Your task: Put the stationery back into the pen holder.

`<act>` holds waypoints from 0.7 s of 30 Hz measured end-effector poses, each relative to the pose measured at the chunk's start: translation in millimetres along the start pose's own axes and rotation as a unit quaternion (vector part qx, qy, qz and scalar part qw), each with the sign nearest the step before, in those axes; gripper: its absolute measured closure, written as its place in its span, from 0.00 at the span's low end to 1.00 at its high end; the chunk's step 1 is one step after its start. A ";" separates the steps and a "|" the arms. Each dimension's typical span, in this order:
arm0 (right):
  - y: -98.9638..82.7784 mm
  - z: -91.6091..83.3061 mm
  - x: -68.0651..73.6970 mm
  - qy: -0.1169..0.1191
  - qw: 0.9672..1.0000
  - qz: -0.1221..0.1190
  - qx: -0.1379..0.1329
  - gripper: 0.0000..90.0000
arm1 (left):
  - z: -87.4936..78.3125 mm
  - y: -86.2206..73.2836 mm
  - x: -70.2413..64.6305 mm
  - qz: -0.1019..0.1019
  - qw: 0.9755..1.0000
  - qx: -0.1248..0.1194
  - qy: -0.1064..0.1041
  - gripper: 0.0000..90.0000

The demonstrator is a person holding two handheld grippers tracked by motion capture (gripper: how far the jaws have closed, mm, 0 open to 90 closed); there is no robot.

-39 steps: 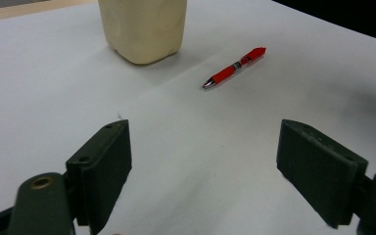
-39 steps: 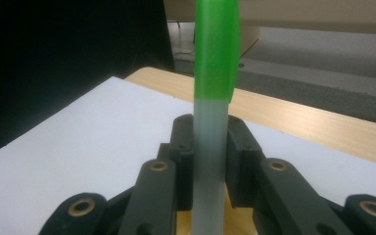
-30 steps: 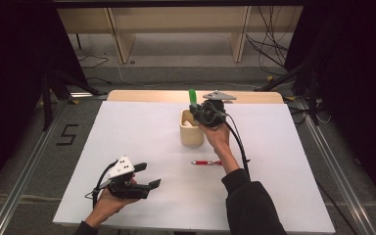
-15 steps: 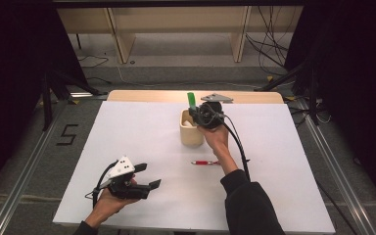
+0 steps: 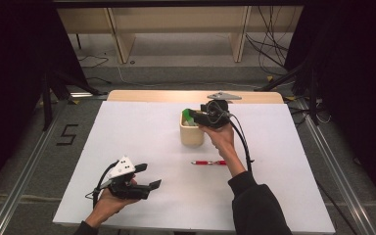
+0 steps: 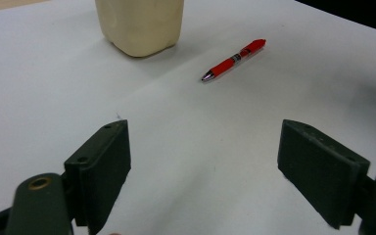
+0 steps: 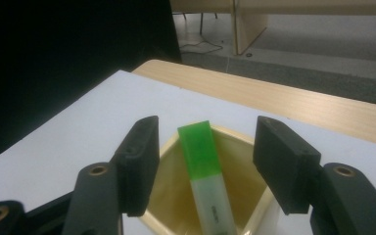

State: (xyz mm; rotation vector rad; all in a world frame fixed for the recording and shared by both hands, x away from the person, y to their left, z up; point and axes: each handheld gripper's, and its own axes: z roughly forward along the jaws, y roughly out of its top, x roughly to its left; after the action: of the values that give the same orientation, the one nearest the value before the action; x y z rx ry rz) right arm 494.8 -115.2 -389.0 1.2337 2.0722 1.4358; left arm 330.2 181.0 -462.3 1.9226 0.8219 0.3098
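Opened right tool (image 7: 203, 166) hovers over highlighter (image 7: 203, 161), seemingly released.

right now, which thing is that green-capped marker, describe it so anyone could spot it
Start at the white table and find the cream cup near its far edge. The marker stands inside it, leaning on the rim, between the open jaws of the right gripper. Its bright green cap sets it apart from the red pen lying flat nearby.

Reading "5" (image 5: 67, 135), black tape digit on floor left of table (image 5: 127, 147). Highlighter (image 7: 206, 176) barrel in cup (image 7: 176, 205) carries small dark print, too blurred for me to read. Pen (image 6: 233, 59) clip markings illegible. I see no other text.
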 end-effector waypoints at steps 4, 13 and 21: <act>-1.9 -11.4 -0.5 0.010 1.000 -0.010 0.002 0.44 | -0.2 0.0 0.1 0.000 1.000 -0.002 0.001 0.22; -18.0 -42.6 -0.1 0.034 0.997 -0.062 0.020 0.38 | 0.3 -0.4 -0.3 -0.001 1.000 0.000 0.001 0.22; -40.0 -57.6 -4.7 0.040 0.993 -0.094 0.056 0.36 | 0.1 -0.4 0.7 0.001 1.000 0.000 0.003 0.22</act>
State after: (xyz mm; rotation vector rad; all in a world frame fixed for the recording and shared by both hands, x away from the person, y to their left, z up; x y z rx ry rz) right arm 439.8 -157.6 -399.9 1.0022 2.2823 1.3200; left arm 330.5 181.5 -462.8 1.9234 0.8242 0.3175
